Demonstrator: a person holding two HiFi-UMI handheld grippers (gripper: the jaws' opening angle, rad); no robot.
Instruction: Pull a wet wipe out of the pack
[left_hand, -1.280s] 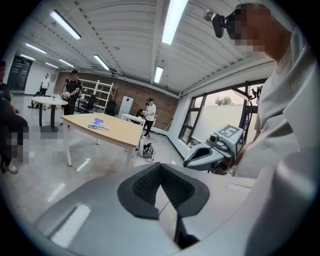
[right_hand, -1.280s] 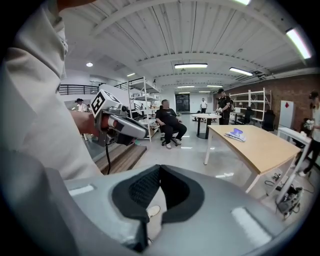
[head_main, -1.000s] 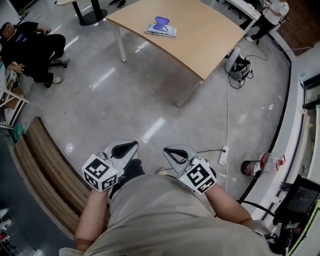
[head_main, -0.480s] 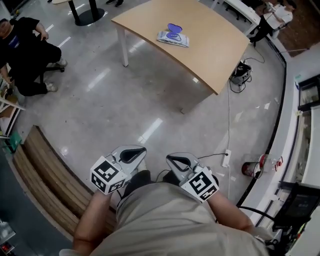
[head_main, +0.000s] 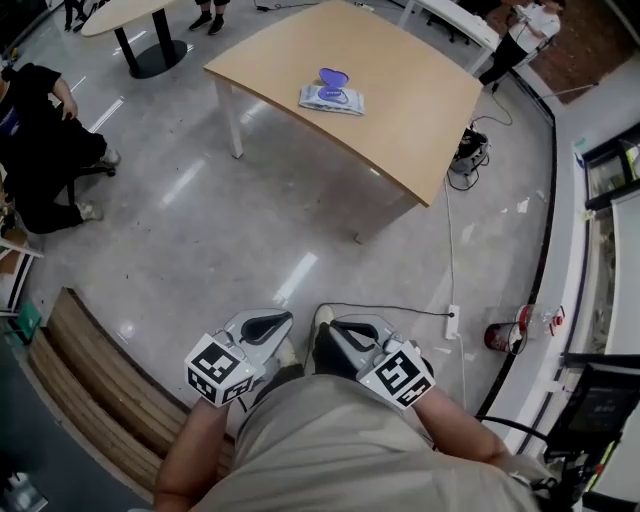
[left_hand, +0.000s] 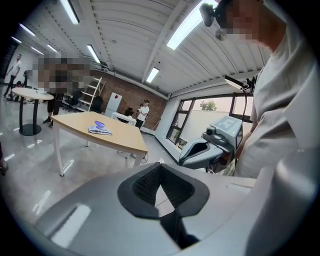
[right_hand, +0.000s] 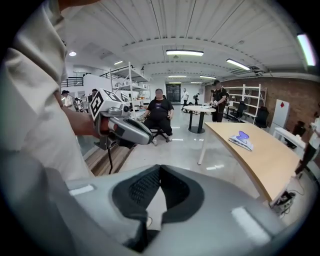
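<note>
Sitting far off on table (head_main: 410, 90), wipe pack (head_main: 331, 97), print unreadable

Wooden table (head_main: 410, 100), seated person (head_main: 45, 150), power strip (head_main: 452, 322).

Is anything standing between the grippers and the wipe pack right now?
Nothing visible does. The left gripper and right gripper are held at the person's waist, jaws together and empty. Only floor separates them from the table, where the wipe pack lies alone, lid up.
</note>
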